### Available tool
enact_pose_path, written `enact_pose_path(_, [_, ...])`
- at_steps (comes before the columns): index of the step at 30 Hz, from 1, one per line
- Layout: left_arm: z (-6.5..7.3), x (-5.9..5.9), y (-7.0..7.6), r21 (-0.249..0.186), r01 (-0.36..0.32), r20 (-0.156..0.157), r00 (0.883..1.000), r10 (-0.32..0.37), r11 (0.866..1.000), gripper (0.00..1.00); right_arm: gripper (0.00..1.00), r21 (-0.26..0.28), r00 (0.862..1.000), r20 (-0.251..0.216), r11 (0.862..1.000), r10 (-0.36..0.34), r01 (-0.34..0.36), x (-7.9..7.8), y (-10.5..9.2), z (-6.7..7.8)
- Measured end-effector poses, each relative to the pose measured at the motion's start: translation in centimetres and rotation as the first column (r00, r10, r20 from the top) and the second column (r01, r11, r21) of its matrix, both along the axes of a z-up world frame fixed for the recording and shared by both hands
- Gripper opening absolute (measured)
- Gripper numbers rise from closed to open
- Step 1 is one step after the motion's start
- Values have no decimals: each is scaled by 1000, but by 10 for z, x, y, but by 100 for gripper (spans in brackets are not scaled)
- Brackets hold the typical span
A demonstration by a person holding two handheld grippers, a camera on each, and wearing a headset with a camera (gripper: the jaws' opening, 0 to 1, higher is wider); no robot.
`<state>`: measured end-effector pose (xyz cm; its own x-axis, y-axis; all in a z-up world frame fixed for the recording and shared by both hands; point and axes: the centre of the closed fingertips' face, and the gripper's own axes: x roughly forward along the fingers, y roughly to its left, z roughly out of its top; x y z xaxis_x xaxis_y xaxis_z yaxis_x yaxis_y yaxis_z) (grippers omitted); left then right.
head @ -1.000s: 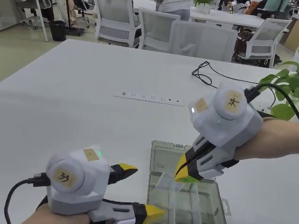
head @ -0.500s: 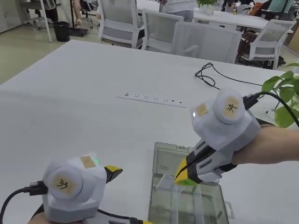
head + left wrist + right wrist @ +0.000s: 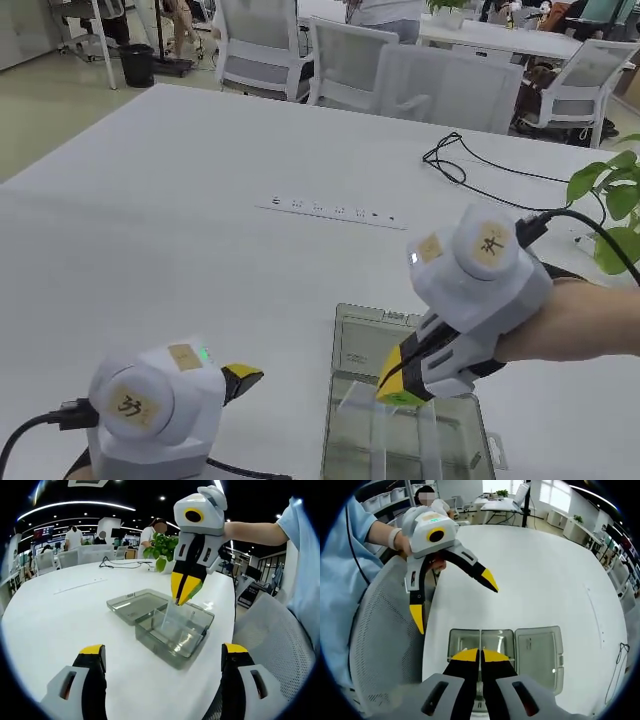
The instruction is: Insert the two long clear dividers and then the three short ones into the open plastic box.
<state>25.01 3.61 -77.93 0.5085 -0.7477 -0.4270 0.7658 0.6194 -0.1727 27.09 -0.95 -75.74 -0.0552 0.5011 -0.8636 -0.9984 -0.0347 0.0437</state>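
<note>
An open-plan office is shown: a white table (image 3: 180, 190) is lined by chairs (image 3: 440, 88) along the top, desks (image 3: 495, 38) are seen behind them, and a plant (image 3: 612, 195) is set at right.

White table (image 3: 200, 220) before me: clear plastic box (image 3: 360, 345), lid open, lower right of head view; black cable (image 3: 470, 170) upper right; socket strip (image 3: 335, 211) centre.

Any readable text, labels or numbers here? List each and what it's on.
"33", handwritten, approximate: left round tan sticker, on the white left tool.
"#"-like handwritten mark, uncertain: right round tan sticker, on the white right tool.
Too small to read: marks on the long white table strip; faint print on the clear plastic box lid.
</note>
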Motion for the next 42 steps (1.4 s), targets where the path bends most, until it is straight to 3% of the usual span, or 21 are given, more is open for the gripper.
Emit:
enact_pose_path(23, [-6, -6, -6, -8, 14, -21, 1000, -14, 1000, 93, 2, 2, 1000, 21, 1000, -2, 2, -3, 9, -20])
enact_pose_path(42, [-7, -8, -6, -12, 16, -26, 1000, -16, 1000, 92, 2, -53, 1000, 7, 999, -8, 9, -2, 13, -44])
